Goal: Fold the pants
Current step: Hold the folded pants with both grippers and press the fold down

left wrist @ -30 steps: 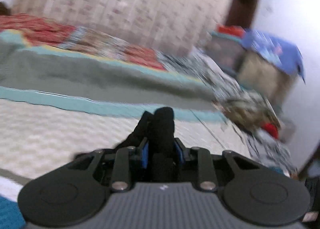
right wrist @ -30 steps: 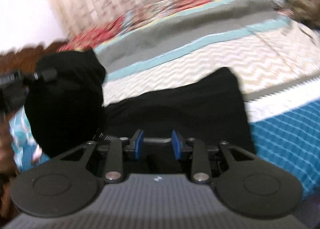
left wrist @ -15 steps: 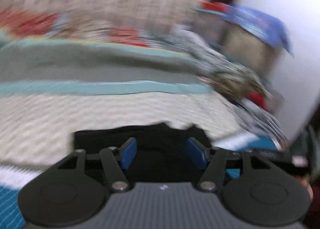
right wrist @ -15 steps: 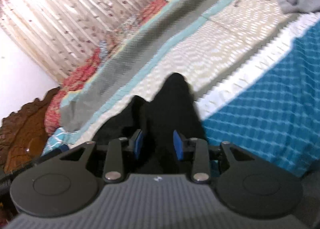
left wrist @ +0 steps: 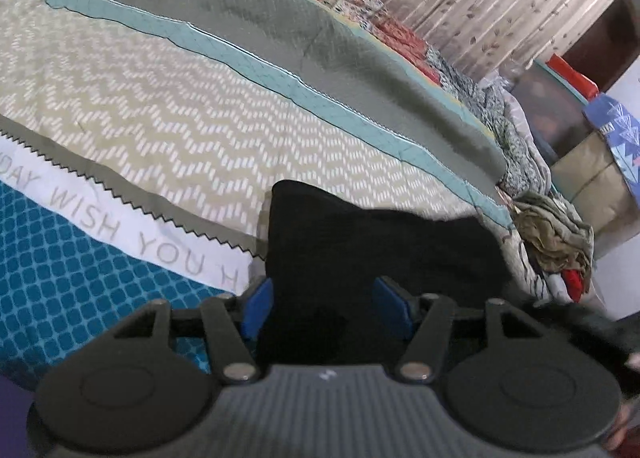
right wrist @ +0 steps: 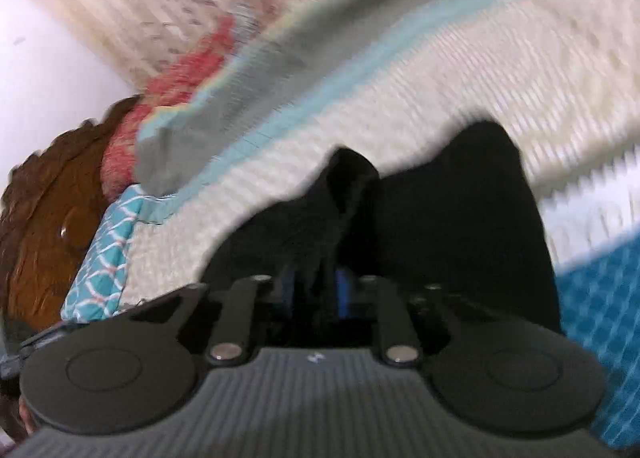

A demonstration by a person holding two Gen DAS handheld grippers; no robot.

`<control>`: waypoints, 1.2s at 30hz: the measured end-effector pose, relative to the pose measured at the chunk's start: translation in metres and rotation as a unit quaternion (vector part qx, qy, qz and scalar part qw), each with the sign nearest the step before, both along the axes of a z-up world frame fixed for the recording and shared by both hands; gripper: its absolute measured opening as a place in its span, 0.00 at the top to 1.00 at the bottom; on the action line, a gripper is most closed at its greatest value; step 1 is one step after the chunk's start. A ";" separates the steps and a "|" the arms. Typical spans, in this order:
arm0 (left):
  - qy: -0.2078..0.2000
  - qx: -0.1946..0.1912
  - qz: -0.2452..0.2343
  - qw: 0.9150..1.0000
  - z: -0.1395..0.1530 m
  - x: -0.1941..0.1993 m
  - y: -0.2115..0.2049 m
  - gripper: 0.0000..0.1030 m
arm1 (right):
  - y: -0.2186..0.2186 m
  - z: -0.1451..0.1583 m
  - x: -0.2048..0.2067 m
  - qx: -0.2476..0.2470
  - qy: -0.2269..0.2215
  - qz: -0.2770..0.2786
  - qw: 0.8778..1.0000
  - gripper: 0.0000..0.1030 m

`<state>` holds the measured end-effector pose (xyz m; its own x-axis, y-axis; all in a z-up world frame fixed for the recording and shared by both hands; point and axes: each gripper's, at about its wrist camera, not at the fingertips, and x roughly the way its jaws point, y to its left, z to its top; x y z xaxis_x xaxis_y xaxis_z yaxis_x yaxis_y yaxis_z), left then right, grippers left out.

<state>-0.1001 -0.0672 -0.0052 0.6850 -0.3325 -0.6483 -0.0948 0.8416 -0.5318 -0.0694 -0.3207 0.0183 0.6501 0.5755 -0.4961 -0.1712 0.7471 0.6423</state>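
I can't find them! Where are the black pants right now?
The black pants lie on the bedspread in front of both tongs, over the zigzag band and blue squares; in the left view, the clothes pile sits just right of them.

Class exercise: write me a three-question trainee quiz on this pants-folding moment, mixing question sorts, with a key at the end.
1. True or false: the left gripper has its blue pads pressed together on cloth.
2. Multiple choice: what is between the right gripper's pads? A) a bunched fold of the black pants B) the teal checked part of the bedspread C) nothing
3. Fill in: the pants lie on a ____, not on a table.

Key
1. False: the pads stand apart, with the pants lying between them and not pinched.
2. A: the jaws have just been closing and now pinch the fold.
3. Bed, covered by the patterned bedspread.
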 end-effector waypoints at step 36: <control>0.057 0.201 -0.070 0.975 -0.029 0.015 -0.088 0.12 | -0.074 -0.072 -0.064 -0.031 0.064 -0.153 0.986 0.43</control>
